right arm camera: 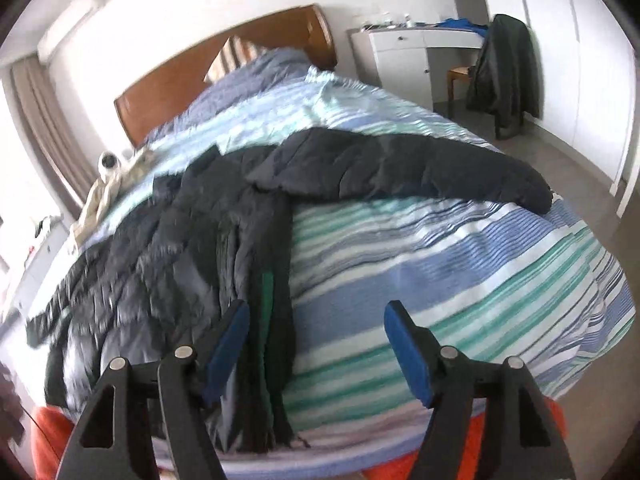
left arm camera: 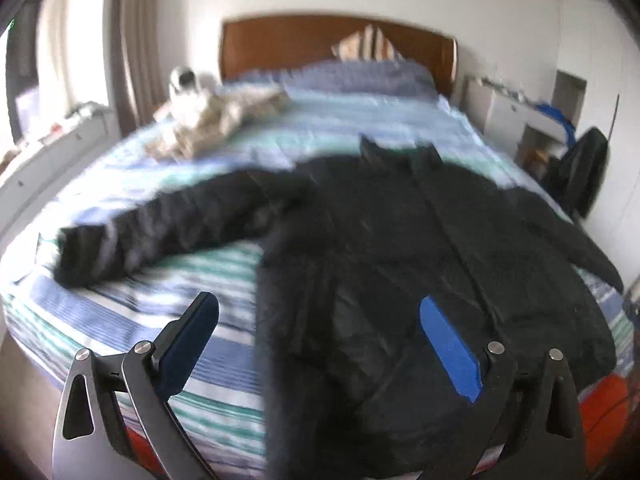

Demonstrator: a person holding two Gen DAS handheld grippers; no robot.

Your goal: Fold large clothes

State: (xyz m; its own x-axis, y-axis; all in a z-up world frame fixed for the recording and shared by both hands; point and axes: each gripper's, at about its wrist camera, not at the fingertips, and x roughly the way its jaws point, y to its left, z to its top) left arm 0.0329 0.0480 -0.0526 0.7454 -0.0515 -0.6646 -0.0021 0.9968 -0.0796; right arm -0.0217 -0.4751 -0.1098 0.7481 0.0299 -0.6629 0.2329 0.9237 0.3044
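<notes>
- Beige clothes (left arm camera: pixel 224 120) are heaped at the far left of the bed (left arm camera: pixel 192 312), with a small black-and-white thing (left arm camera: pixel 184 80) right beside them that's too blurry to make out.
- Wooden headboard (left arm camera: pixel 320 40) at the far end, with a striped pillow (left arm camera: pixel 368 44) leaning against it.
- White desk (right arm camera: pixel 416 44) far right, with a chair (right arm camera: pixel 460 76) tucked in and a dark coat (right arm camera: pixel 504 72) hung over it. Curtain (right arm camera: pixel 44 120) off to the left.
- Nothing sits between the grippers and the jacket (left arm camera: pixel 420 260).
- The jacket's black and puffy, lying flat on its back in the middle of the striped cover, collar far, hem hanging off the near edge.
- Both sleeves are stretched out, one to each side.
- Left gripper (left arm camera: pixel 320 344) hovers over the near hem, fingers spread wide, holding nothing.
- Right gripper (right arm camera: pixel 316 352) is over the jacket's right edge, fingers also spread, empty.
</notes>
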